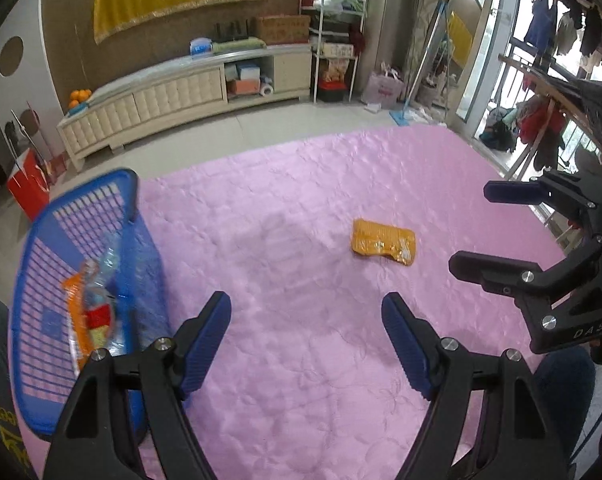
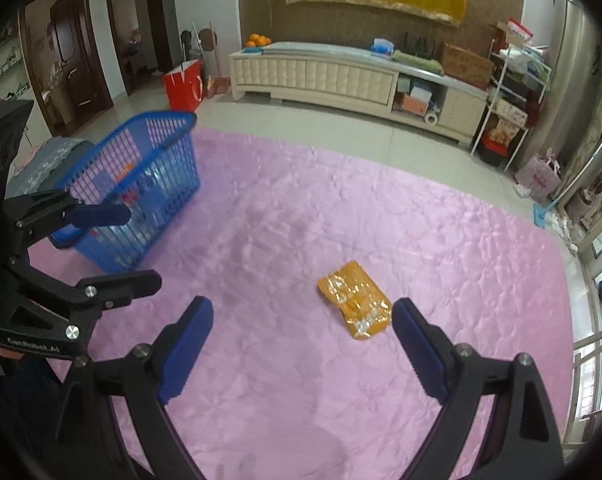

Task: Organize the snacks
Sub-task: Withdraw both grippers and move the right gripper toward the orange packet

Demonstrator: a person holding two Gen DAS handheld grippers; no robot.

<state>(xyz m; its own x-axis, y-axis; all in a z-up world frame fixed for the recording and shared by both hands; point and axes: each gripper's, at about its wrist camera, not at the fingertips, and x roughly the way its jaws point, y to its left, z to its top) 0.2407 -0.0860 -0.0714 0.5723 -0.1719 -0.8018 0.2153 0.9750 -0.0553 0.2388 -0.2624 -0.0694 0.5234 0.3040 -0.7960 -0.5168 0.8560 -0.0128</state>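
An orange snack packet [image 1: 383,242] lies flat on the pink quilted cloth [image 1: 301,208]; it also shows in the right wrist view [image 2: 355,300]. A blue plastic basket [image 1: 73,240] stands at the left and holds several snack packets [image 1: 91,312]; in the right wrist view the basket [image 2: 141,188] is at the far left. My left gripper [image 1: 307,316] is open and empty above the cloth, right of the basket. My right gripper [image 2: 303,322] is open and empty, the orange packet just ahead near its right finger. Each gripper shows in the other's view, the right one [image 1: 477,228] and the left one [image 2: 137,248].
The pink cloth [image 2: 421,240] covers a wide surface with edges at the far side and right. Beyond it are a tiled floor, a long cream cabinet [image 2: 341,72], a red bag [image 2: 183,84] and a shelf rack [image 2: 513,92].
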